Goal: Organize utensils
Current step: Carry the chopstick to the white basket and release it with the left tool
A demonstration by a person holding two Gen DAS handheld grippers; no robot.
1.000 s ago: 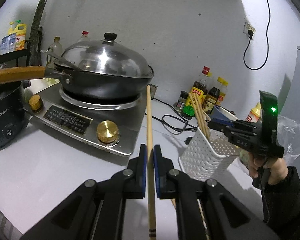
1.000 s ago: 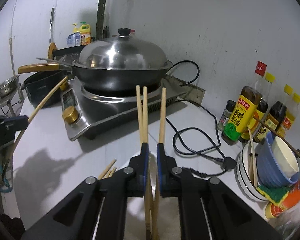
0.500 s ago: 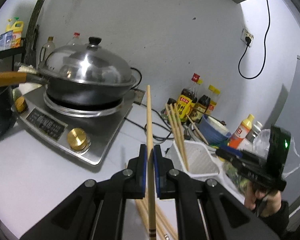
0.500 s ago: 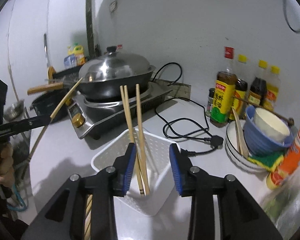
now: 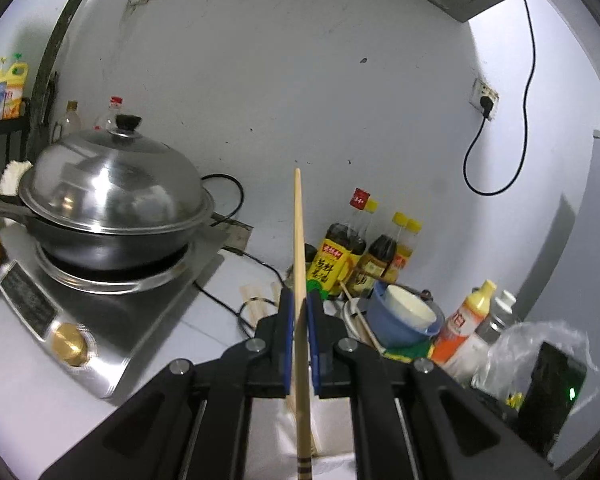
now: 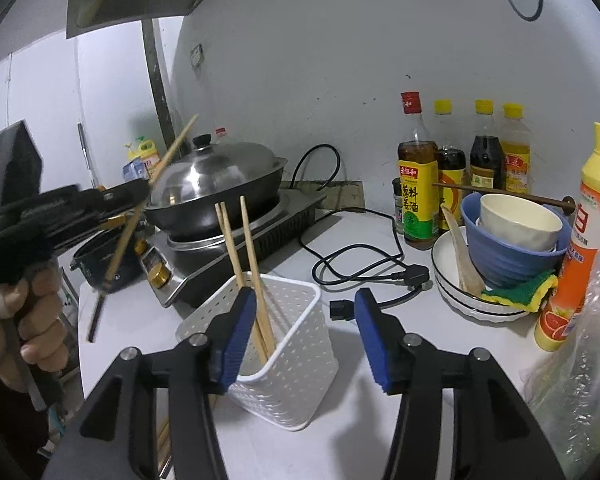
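Observation:
My left gripper (image 5: 299, 300) is shut on a single wooden chopstick (image 5: 298, 236) that sticks up and forward between its blue pads. Below it shows part of the white perforated basket (image 5: 334, 432). In the right wrist view that basket (image 6: 296, 360) stands on the counter with a few chopsticks (image 6: 246, 248) leaning in it. My right gripper (image 6: 305, 300) hangs just over the basket, its jaws opening. Its left pad is beside the chopsticks and nothing is pressed between the pads. The left gripper (image 6: 138, 194) with its chopstick (image 6: 172, 150) shows at the left, in a person's hand.
A lidded steel wok (image 6: 220, 176) sits on an induction cooker (image 5: 100, 320) to the left. A black power cord (image 6: 364, 264), sauce bottles (image 6: 418, 184), stacked bowls on a plate (image 6: 512, 240), an orange bottle (image 6: 580, 240) and a plastic bag crowd the right. Loose chopsticks (image 6: 164, 440) lie by the basket.
The right gripper let go of its chopsticks, which now stand in the basket, and its jaws spread. The left gripper moved right and up with its chopstick, over the basket.

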